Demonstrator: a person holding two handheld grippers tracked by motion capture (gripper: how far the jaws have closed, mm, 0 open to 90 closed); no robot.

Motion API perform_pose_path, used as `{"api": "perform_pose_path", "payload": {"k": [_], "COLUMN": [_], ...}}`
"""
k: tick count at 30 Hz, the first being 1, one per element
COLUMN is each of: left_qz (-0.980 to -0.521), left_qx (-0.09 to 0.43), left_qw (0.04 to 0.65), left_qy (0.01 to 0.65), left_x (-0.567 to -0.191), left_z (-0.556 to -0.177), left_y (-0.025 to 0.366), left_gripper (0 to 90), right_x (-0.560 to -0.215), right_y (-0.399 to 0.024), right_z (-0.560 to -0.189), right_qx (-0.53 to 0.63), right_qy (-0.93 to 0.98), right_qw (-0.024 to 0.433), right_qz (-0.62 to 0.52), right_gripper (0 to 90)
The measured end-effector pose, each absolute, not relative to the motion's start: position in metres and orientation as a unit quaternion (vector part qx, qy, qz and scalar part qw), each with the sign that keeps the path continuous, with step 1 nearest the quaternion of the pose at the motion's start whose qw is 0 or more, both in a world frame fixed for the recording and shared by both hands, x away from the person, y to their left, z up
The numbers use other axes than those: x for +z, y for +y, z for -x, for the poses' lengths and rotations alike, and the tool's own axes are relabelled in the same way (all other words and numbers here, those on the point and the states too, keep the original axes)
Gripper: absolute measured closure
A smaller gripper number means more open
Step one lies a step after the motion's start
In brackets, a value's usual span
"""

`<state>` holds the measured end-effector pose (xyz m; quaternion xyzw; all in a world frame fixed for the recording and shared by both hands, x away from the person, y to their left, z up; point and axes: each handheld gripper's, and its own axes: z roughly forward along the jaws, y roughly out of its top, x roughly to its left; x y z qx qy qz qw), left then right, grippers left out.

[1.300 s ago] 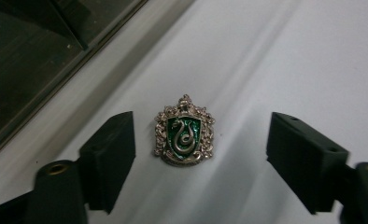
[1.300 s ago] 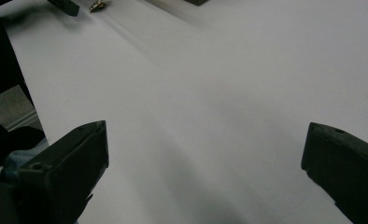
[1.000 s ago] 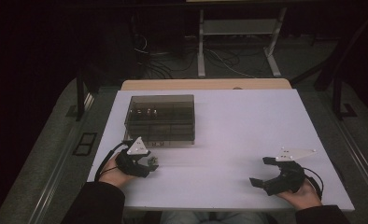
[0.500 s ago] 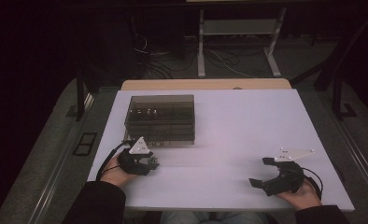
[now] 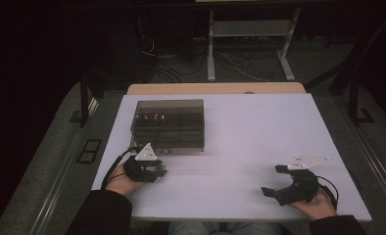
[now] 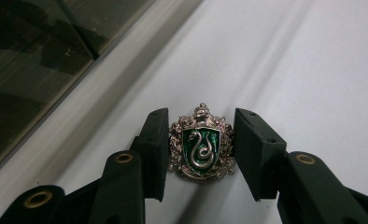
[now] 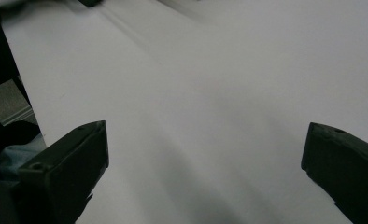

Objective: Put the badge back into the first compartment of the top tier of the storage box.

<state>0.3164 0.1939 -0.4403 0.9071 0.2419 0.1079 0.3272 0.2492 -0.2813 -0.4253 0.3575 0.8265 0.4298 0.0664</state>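
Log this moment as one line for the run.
left gripper: just closed on crest badge | right gripper: open, nothing between jaws | dark case: on table

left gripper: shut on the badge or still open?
Shut on it. In the left gripper view the left gripper has just closed its jaws; both pads touch the sides of the green snake-crest badge on the white table.

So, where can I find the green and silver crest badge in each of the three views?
High view: hidden at the tip of the left gripper, lower left, just in front of the dark clear box.
Left gripper view: the crest badge sits at centre, between the two jaws, which have just been closing and now press its sides.
Right gripper view: not in it.
Shared landmark: the white table, also and.
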Motion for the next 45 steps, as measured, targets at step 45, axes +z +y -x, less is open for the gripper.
{"api": "perform_pose_path", "payload": {"k": [45], "left_qz": [-0.917], "left_qx": [0.053], "left_qw": [0.325], "left_qy": [0.224], "left_x": [-0.397], "left_z": [-0.303], "left_y": [0.200], "left_gripper": [56.5], "right_x": [-0.425], "right_y": [-0.283], "right_z": [-0.248], "right_qx": [0.430], "right_qy": [0.824], "right_qw": [0.067], "right_qz": [-0.362], "right_gripper": [0.5]}}
